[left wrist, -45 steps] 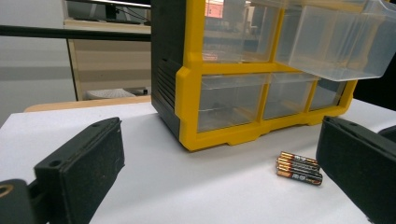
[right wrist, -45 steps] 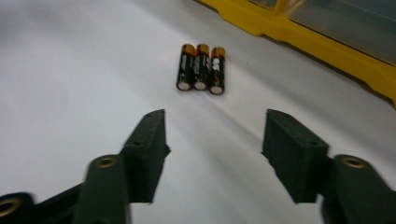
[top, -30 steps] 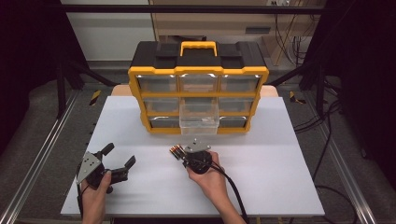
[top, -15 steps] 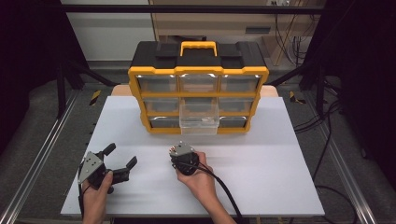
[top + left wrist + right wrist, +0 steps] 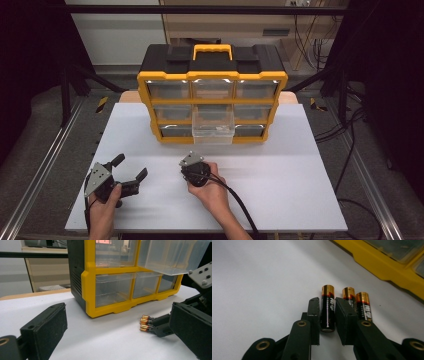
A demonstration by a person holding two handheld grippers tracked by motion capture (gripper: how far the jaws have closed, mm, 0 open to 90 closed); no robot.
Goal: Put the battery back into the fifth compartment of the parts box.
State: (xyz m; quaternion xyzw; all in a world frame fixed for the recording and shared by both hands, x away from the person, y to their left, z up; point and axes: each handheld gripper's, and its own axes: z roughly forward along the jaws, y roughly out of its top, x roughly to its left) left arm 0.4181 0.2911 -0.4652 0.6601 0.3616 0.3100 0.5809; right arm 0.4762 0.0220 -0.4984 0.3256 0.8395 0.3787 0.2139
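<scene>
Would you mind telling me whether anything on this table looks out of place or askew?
One clear drawer in the bottom row of the yellow organizer sticks out while its neighbours sit flush. Three batteries lie loose on the table; the right gripper is shut on one battery.

Yellow-and-black plastic drawer cabinet (image 5: 212,95) stands at far middle of white table (image 5: 280,170). Clear plastic drawer (image 5: 213,127) juts from its lower middle. Three black-and-copper cylindrical batteries (image 5: 347,305) lie side by side before the cabinet.

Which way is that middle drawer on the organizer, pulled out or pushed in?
Pulled out: the clear middle drawer juts forward past the organizer's yellow frame, over the table.
</scene>
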